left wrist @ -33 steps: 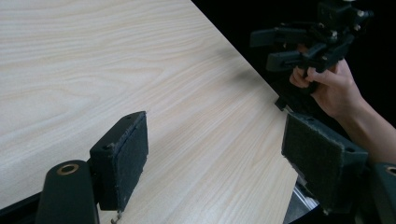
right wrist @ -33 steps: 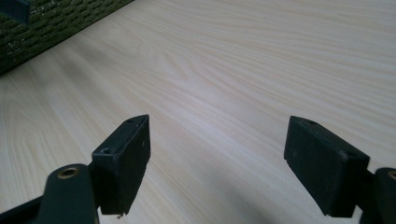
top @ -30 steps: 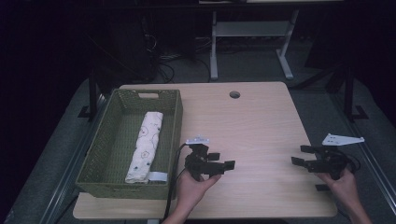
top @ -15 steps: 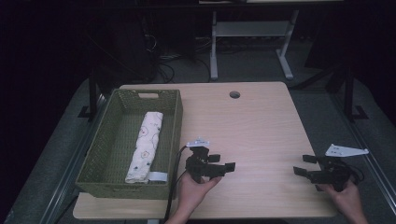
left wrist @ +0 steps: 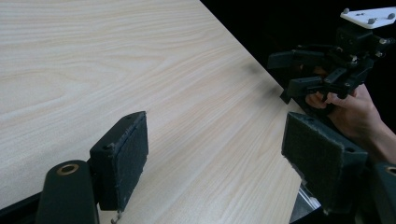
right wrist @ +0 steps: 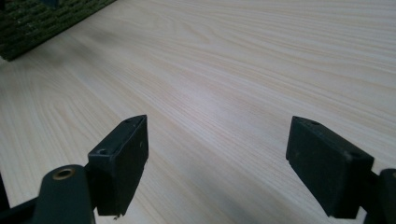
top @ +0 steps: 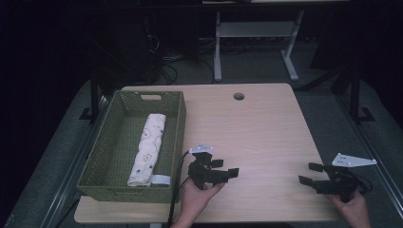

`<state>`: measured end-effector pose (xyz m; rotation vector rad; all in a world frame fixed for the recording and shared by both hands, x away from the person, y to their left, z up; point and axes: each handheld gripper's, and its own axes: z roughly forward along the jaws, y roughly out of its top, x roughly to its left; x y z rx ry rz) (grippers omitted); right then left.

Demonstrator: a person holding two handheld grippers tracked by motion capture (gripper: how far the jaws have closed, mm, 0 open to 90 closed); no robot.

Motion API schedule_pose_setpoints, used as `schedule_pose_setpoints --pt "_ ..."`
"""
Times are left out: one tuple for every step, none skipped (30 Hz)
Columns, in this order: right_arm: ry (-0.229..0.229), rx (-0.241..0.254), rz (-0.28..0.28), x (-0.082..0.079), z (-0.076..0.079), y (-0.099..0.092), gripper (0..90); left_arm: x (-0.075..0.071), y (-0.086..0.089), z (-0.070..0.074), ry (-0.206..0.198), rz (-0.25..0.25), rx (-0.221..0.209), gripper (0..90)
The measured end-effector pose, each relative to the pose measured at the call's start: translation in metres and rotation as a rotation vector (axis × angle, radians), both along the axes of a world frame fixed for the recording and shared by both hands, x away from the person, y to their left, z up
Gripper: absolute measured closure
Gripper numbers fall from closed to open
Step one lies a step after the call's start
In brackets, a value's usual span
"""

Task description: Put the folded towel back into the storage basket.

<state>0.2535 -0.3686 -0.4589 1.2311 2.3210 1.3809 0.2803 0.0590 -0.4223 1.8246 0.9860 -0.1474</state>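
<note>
A green woven basket (top: 100, 156) stands on the left of the wooden table (top: 256, 128) and holds a rolled white patterned cloth (top: 148, 147). My left gripper (top: 227, 170) rests near the table's front edge, just right of the basket, open with nothing between its jaws. My right gripper (top: 310, 174) hovers at the table's front right corner, open and empty, jaws pointing left. In the left gripper view my own gripper (left wrist: 212, 154) looks across bare wood toward the right gripper (left wrist: 292, 70) and its hand. In the right gripper view that gripper (right wrist: 215, 158) faces bare tabletop, the basket corner (right wrist: 42, 23) far off.
A round cable hole (top: 238, 96) sits near the table's far edge. Beyond the table, a white metal frame (top: 252, 42) and cables lie on the dark floor. A black cable (top: 177, 190) trails from the left gripper over the front edge.
My right gripper has drifted toward the table's front right corner, slightly nearer the person. The left gripper has stayed in place.
</note>
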Motion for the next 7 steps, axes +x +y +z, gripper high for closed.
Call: schedule_pose_setpoints --pt "-0.004 0.004 0.0 -0.0007 0.0 -0.0001 20.7 0.0 0.0001 -0.0002 0.0 0.0 0.0 22.4" --pt "-0.004 0.004 -0.003 -0.0014 0.0003 0.0001 20.5 0.0001 0.0 -0.0006 0.004 -0.004 -0.002 22.4" --pt "-0.009 0.004 -0.006 -0.0018 0.0003 -0.0001 20.2 0.0 -0.0001 -0.0008 0.005 -0.004 -0.001 22.4" --pt "-0.01 0.004 -0.008 -0.002 0.0002 0.0 20.1 -0.0003 -0.0004 -0.0011 0.004 -0.005 0.0 22.4" --pt "-0.013 0.002 -0.01 -0.0024 0.0002 0.0 19.9 -0.0006 -0.0006 -0.0014 0.005 -0.007 0.0 22.4" --pt "-0.013 0.002 -0.013 -0.0029 0.0004 0.0001 19.8 -0.0006 -0.0004 -0.0016 0.004 -0.009 0.002 22.4" --pt "-0.014 -0.002 -0.016 -0.0035 0.001 0.0001 19.8 -0.0007 -0.0001 -0.0017 0.002 -0.009 0.0 22.4"
